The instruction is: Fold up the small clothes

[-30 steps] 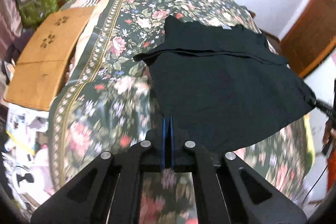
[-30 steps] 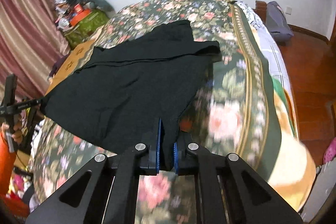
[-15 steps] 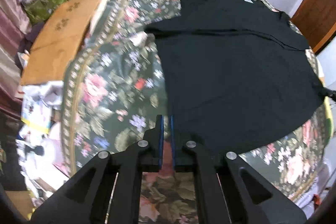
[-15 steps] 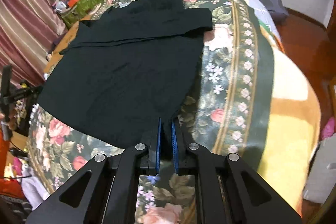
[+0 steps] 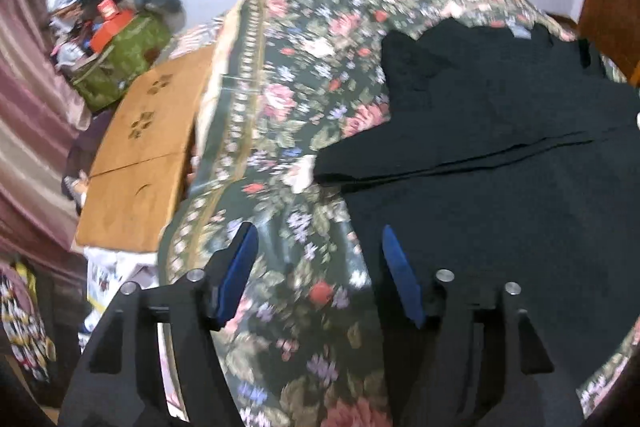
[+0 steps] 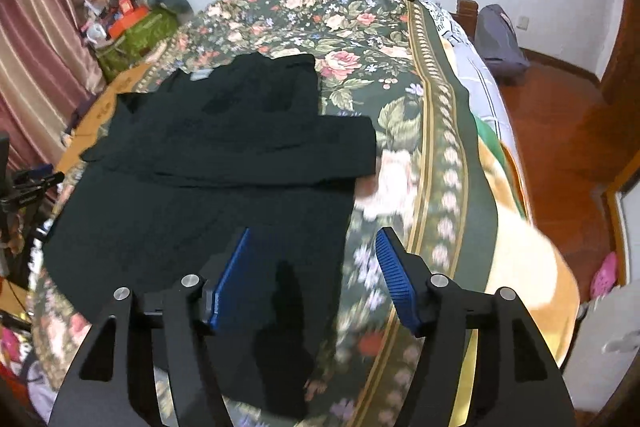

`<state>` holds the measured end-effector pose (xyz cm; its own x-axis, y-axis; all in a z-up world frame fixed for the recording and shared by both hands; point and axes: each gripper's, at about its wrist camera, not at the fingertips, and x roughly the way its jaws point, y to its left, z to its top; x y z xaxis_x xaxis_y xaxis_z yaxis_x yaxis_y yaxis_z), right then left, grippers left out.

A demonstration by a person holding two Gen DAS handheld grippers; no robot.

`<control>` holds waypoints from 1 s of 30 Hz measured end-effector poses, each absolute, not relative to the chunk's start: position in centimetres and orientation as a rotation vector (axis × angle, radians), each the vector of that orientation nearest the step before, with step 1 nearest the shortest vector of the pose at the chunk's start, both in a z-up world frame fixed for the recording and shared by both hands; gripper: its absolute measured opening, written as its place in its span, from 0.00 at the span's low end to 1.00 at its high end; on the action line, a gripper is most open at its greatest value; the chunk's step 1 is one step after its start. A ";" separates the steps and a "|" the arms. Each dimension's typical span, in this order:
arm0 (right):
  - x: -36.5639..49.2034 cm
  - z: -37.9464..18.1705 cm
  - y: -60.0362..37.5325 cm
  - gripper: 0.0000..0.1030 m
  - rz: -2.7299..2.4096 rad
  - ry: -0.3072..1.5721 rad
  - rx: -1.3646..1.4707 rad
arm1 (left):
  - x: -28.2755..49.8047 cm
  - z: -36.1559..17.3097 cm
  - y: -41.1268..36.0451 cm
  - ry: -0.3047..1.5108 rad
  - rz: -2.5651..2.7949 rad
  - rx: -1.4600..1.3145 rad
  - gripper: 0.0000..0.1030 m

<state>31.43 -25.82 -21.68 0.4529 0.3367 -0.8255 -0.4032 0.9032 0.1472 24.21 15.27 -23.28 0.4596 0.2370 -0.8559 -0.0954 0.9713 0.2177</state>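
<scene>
A black T-shirt (image 5: 500,187) lies spread flat on a floral bedspread (image 5: 304,99), its sleeves folded across the upper part. It also shows in the right wrist view (image 6: 208,187). My left gripper (image 5: 316,243) is open and empty, just above the bedspread beside the shirt's left edge. My right gripper (image 6: 312,247) is open and empty, over the shirt's right bottom corner, where the hem (image 6: 280,347) lies rumpled on the bedspread (image 6: 400,75).
A wooden board (image 5: 144,155) lies left of the bed, with a green bag (image 5: 120,59) and clutter behind it. A striped curtain (image 6: 36,39) hangs at the left. A grey bag (image 6: 498,39) and red-brown floor (image 6: 560,131) are to the right.
Both grippers have opened and let go of the shirt's bottom corners. The shirt now lies flat on the bedspread. Both grippers have tilted up and drawn back a little.
</scene>
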 end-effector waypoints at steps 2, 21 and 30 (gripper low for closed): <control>32.4 -22.0 -25.7 0.58 0.472 1.011 -0.050 | 25.5 -24.6 15.1 1.103 0.205 0.173 0.63; 35.6 -23.1 -26.7 0.12 0.463 0.997 0.094 | 29.4 -24.8 13.1 0.906 0.096 0.312 0.41; 34.9 -21.5 -26.6 0.06 0.492 0.961 0.085 | 29.8 -24.4 11.8 0.953 0.051 0.227 0.02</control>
